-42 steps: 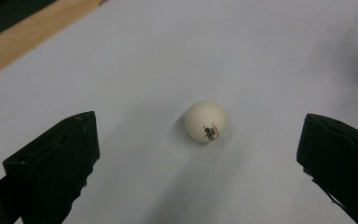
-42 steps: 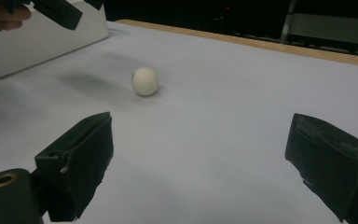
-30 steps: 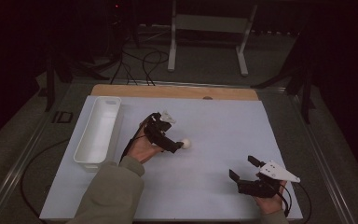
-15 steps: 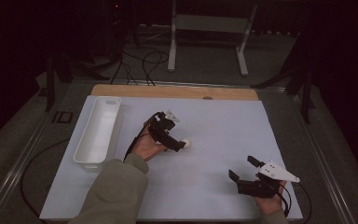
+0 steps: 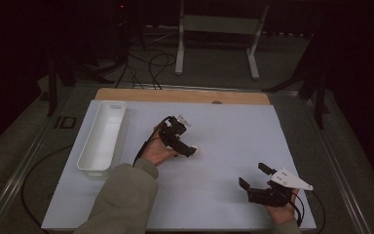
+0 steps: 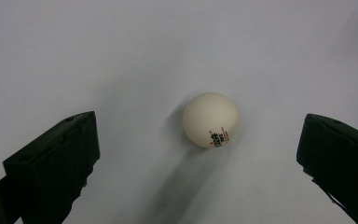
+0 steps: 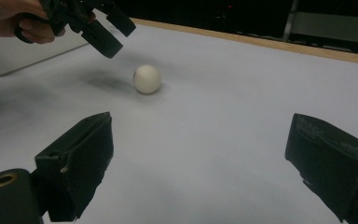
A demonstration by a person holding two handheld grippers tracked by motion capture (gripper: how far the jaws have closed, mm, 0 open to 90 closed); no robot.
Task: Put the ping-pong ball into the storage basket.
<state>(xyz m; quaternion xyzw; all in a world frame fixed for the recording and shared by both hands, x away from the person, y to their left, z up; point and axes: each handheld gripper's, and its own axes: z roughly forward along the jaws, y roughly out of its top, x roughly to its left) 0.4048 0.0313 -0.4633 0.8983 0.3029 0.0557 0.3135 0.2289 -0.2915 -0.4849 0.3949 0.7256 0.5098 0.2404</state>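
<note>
A white ping-pong ball (image 5: 195, 148) (image 6: 210, 120) (image 7: 147, 78) with small red print lies on the white table sheet. My left gripper (image 5: 189, 147) (image 6: 196, 155) hovers just above it, open, with the ball seen between its two wide-apart jaws and touching neither. In the right gripper view the left gripper (image 7: 115, 33) hangs up and to the left of the ball, held by a hand. My right gripper (image 5: 253, 176) (image 7: 200, 126) rests low near the front right of the sheet, open and empty, pointing toward the ball from a distance.
A long white tray (image 5: 85, 160) (image 7: 9, 58) stands along the left side of the sheet. A wooden strip (image 5: 185, 95) borders the far edge. Cables and a metal stand (image 5: 216, 24) are on the dark floor beyond.
My left gripper has shifted a little to the right, closer over the ball. The ball and the right gripper have stayed put.
</note>
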